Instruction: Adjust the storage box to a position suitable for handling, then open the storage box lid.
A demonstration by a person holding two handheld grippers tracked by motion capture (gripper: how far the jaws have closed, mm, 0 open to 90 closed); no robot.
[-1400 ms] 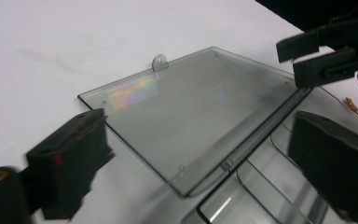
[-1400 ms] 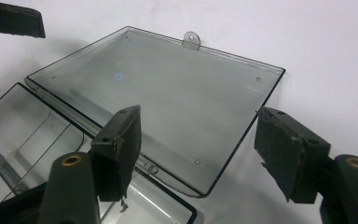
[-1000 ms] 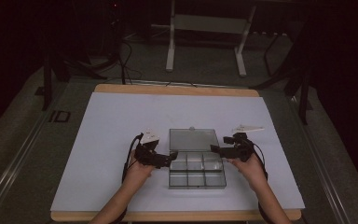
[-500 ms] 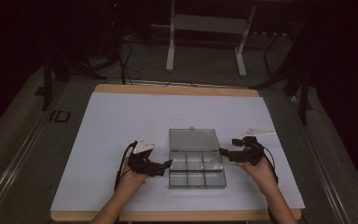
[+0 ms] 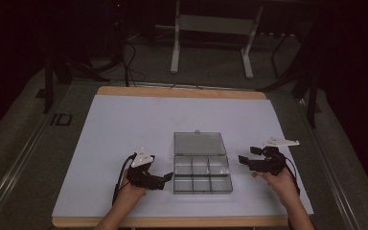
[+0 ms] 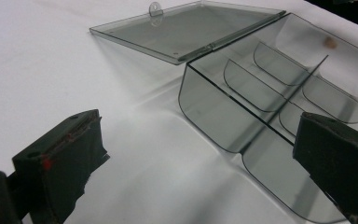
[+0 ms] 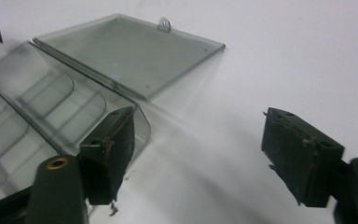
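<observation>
The left gripper (image 6: 200, 182) has its jaws wide apart with nothing between them, only white sheet and the near corner of the box (image 6: 270, 116) ahead. The right gripper (image 7: 205, 158) also stands with jaws spread and empty, its one jaw just beside the box's end wall, not touching as far as can be told.

The box (image 5: 202, 173) lies on the table (image 5: 124, 124) between the two grippers, left gripper (image 5: 167, 177) near its left wall, right gripper (image 5: 242, 159) a little off its right wall. Its lid (image 5: 199, 143) is swung fully open and lies flat on the sheet beyond the tray, joined along the far edge by a hinge. A small tab (image 6: 155, 8) sticks up from the lid's free edge.

The box is clear, grey-tinted plastic: thin, stiff walls, rounded corners, curved dividers (image 6: 242, 86) that split the tray into six compartments, all seemingly empty. It probably weighs very little and will slide on the smooth sheet if pushed from one side. The surfaces look glossy and slippery, so a pinch on a flat wall may slip; hard squeezing could crack the thin wall. The lid's free edge near the tab looks like the best place to grip, with the other gripper steadying the tray wall.
</observation>
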